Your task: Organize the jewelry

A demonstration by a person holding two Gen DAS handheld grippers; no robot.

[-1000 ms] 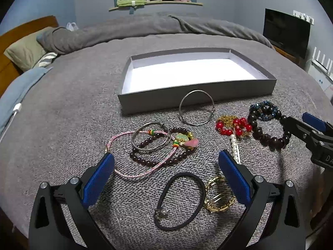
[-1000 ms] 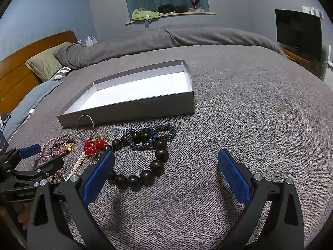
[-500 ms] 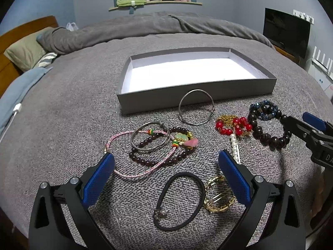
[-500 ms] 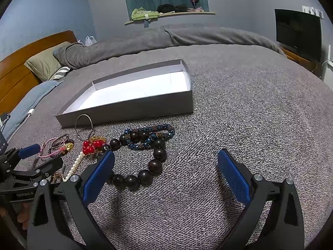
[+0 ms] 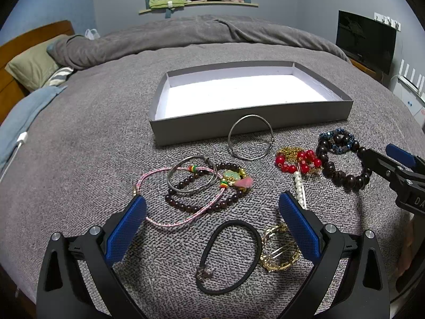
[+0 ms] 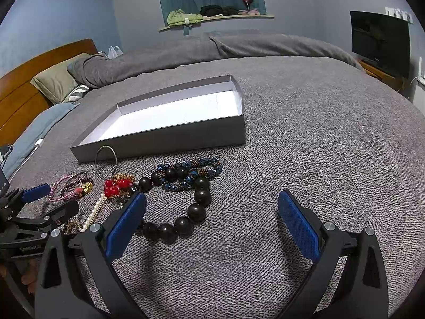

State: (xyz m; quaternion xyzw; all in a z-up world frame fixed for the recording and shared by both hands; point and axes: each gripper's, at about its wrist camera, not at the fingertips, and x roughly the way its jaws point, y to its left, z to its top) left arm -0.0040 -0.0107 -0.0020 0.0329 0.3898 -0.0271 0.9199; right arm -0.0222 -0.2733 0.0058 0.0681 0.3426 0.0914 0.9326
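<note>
A grey box with a white floor (image 5: 305, 111) (image 6: 172, 138) lies open on the grey bedspread, nothing in it. In front of it lie a silver bangle (image 5: 250, 137), pink cord and dark bead bracelets (image 5: 196, 194), a black hair tie (image 5: 230, 255), a gold chain bracelet (image 5: 280, 252), red beads (image 5: 297, 160), a pearl strand (image 5: 299, 188), a blue beaded bracelet (image 6: 191, 174) and a large dark wooden bead bracelet (image 5: 342, 167) (image 6: 183, 210). My left gripper (image 5: 212, 220) is open above the hair tie. My right gripper (image 6: 212, 218) is open, its left finger at the wooden beads.
A rumpled grey duvet (image 5: 186, 37) and pillows (image 5: 32, 63) lie at the far side by a wooden headboard. A blue cloth with a white charger cable (image 5: 21, 139) lies at the left. A TV (image 6: 379, 42) stands at the right.
Both grippers have crept slightly forward toward the jewelry; the right one is a little closer to the wooden beads. Nothing was picked up or moved.
</note>
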